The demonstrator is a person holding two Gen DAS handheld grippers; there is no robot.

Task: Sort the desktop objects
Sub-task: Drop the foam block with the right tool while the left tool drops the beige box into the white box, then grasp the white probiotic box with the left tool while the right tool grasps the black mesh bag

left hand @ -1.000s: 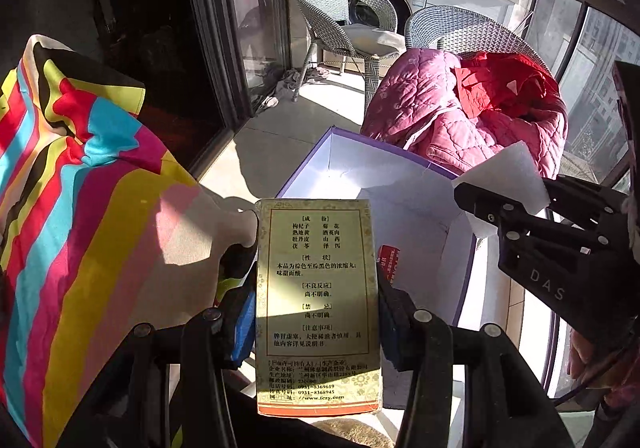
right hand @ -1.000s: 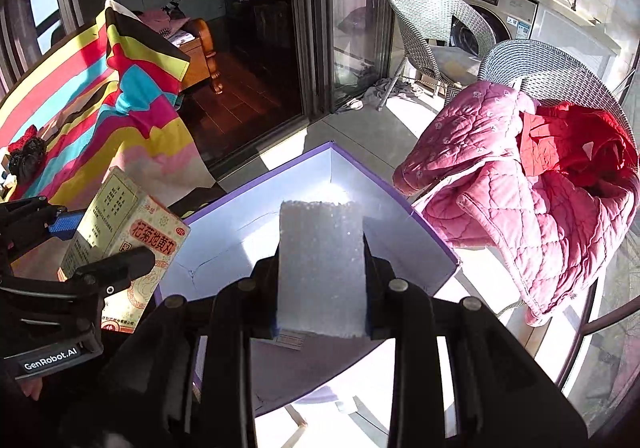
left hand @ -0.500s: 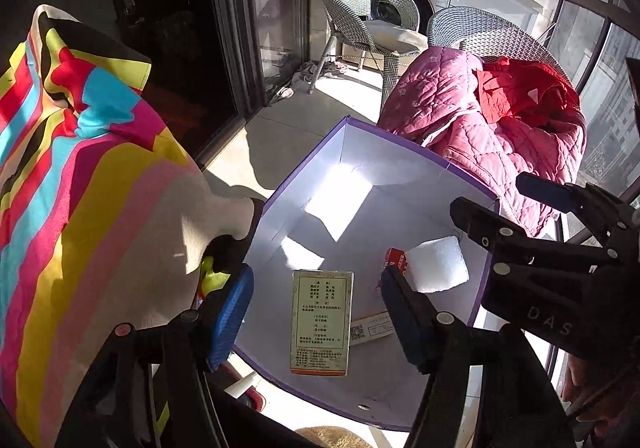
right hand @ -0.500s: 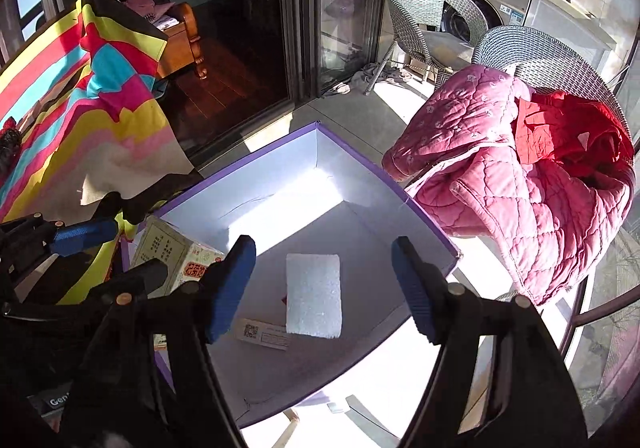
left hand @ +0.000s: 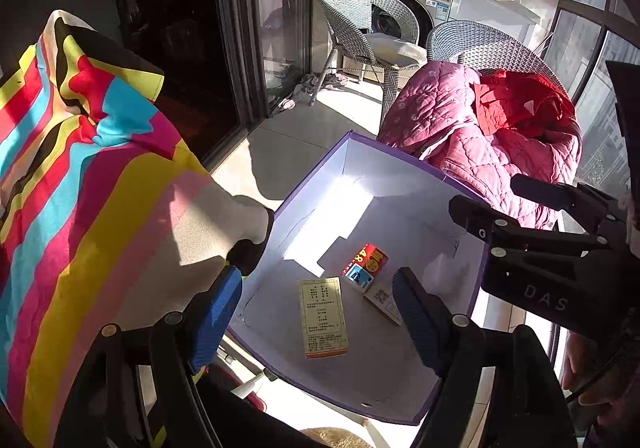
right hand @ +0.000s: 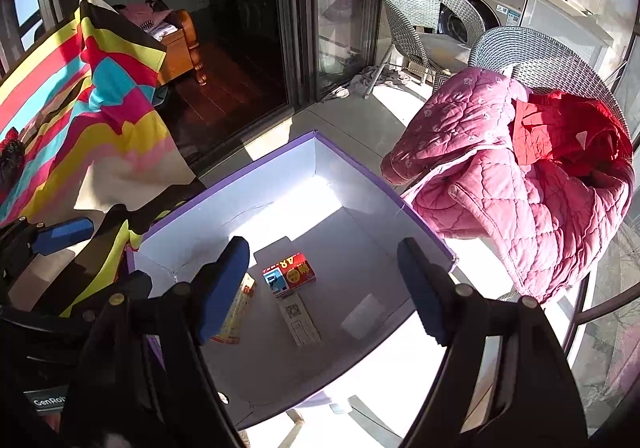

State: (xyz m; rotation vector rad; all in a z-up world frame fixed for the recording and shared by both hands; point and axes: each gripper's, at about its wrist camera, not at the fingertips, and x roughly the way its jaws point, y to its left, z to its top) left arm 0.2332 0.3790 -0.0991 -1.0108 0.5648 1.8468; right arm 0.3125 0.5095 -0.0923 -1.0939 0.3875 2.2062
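Sunlit balcony: purple box (left hand: pixel 460 183) holds yellow carton (left hand: pixel 323 316), long axis near-far, beneath left claw (left hand: pixel 320 318), opening, empty; right claw (right hand: pixel 328 288) open, empty.

In the right wrist view, the left finger of the right hand-held gripper (right hand: pixel 324 288) covers most of the yellow box (right hand: pixel 236 314), leaving only a strip of it showing. In the left wrist view, the right finger of the left hand-held gripper (left hand: pixel 316 312) hides the near end of the white carton (left hand: pixel 382 298) and part of the foam block (left hand: pixel 446 272), which glare washes out against the wall of the purple box (left hand: pixel 476 288). Print on the yellow box and the red pack (left hand: pixel 366 262) is too small to read. The striped cloth (left hand: pixel 72 187) runs off the left edge. What stands under the purple box is mostly hidden.
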